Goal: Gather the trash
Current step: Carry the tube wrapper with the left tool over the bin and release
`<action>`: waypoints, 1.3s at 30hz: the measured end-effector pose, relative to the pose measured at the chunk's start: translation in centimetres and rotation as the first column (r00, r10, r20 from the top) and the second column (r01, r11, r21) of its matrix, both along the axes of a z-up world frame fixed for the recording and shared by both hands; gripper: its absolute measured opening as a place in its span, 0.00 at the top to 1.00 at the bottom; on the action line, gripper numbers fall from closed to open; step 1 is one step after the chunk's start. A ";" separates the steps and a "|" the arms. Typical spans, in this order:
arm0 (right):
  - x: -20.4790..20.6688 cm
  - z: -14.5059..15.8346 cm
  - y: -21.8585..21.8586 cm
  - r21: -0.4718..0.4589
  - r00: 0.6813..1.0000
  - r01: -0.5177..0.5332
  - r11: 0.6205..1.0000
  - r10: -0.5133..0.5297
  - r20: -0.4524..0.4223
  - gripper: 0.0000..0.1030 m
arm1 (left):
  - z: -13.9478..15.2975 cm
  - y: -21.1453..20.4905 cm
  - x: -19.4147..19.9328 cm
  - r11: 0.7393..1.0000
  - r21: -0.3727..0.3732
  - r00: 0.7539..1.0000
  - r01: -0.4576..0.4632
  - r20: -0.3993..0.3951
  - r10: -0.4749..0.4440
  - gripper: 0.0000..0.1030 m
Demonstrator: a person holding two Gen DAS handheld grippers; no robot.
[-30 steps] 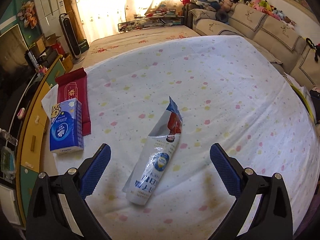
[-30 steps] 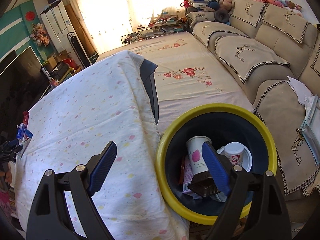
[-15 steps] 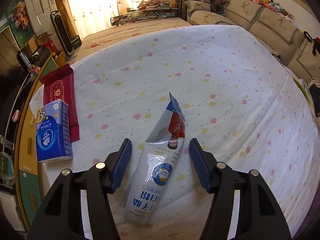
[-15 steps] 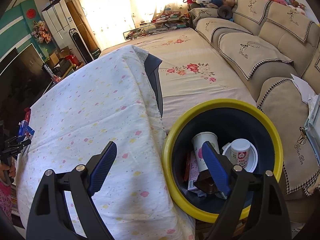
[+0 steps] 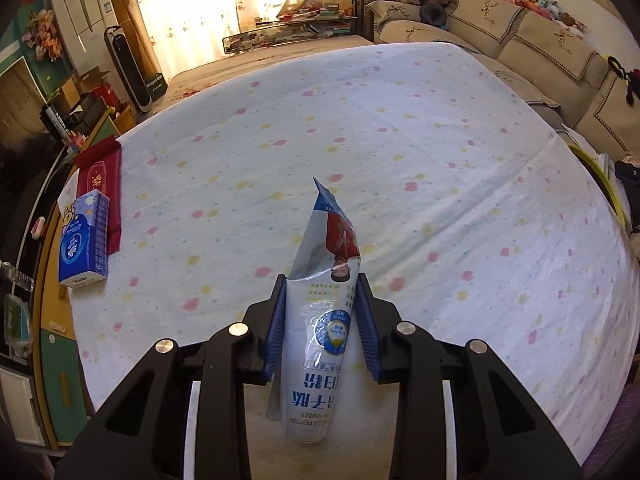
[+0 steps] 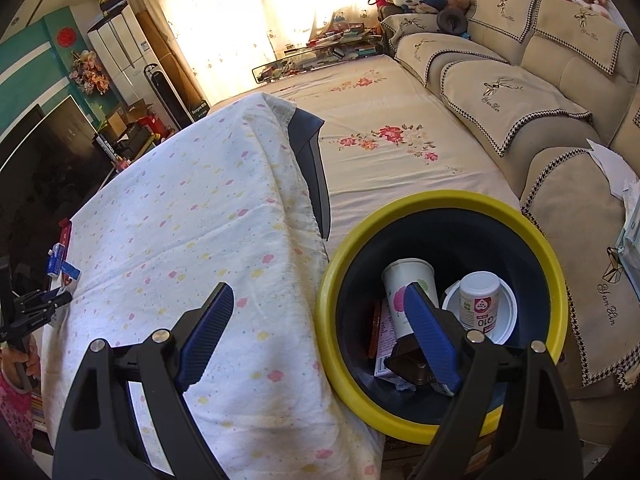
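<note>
My left gripper (image 5: 321, 294) is shut on a white and blue empty powder pouch (image 5: 324, 312), whose torn top points away over the flower-print tablecloth (image 5: 400, 152). My right gripper (image 6: 316, 308) is open and empty, above the table's right edge, with its right finger over a yellow-rimmed dark trash bin (image 6: 556, 256). The bin holds a paper cup (image 6: 408, 292), a small white bottle (image 6: 480, 300) and other wrappers. The left gripper also shows small at the far left of the right wrist view (image 6: 60, 298).
A blue tissue pack (image 5: 82, 238) and a red packet (image 5: 100, 176) lie at the table's left edge. A beige sofa (image 6: 520, 92) runs along the right. A flowered mat (image 6: 380, 120) lies beyond the table. A TV cabinet (image 5: 24, 280) stands left of the table.
My left gripper has moved forward and shut its fingers on the pouch. The right gripper has stayed open and drifted slightly near the bin.
</note>
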State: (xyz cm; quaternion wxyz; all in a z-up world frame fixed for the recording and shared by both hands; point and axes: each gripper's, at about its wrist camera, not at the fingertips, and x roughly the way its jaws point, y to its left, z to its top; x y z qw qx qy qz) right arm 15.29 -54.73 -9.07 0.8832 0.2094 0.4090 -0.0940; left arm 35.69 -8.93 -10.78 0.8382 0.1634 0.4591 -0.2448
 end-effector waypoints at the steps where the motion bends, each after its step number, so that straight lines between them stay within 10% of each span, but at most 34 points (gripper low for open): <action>1: -0.3 0.1 -0.2 0.002 1.000 0.001 1.000 -0.001 0.005 0.20 | 0.3 -0.8 -0.6 1.000 -0.003 1.000 0.013 0.003 -0.013 0.68; 10: -4.9 1.4 -3.8 -0.008 0.997 0.053 0.999 -0.052 0.050 0.20 | 4.3 -13.3 -6.1 0.974 -0.068 0.976 0.217 0.044 -0.214 0.68; 24: -13.9 0.7 -11.5 -0.038 0.979 0.201 0.979 -0.199 0.045 0.20 | 4.6 -40.3 -13.8 0.830 -0.100 0.834 0.549 -0.002 -0.552 0.68; 31: -16.6 -0.3 -13.9 -0.012 0.969 0.244 0.970 -0.243 0.040 0.20 | -0.3 -50.0 -13.3 0.838 -0.043 0.833 0.544 -0.093 -0.545 0.66; 34: -17.0 -0.6 -14.3 -0.007 0.967 0.252 0.968 -0.251 0.036 0.20 | -2.1 -51.5 -13.0 0.858 -0.011 0.852 0.513 -0.110 -0.511 0.38; 39: -17.1 -0.3 -13.5 -0.002 0.971 0.235 0.972 -0.235 0.043 0.20 | -2.8 -50.4 -12.8 0.890 -0.013 0.883 0.456 -0.118 -0.454 0.31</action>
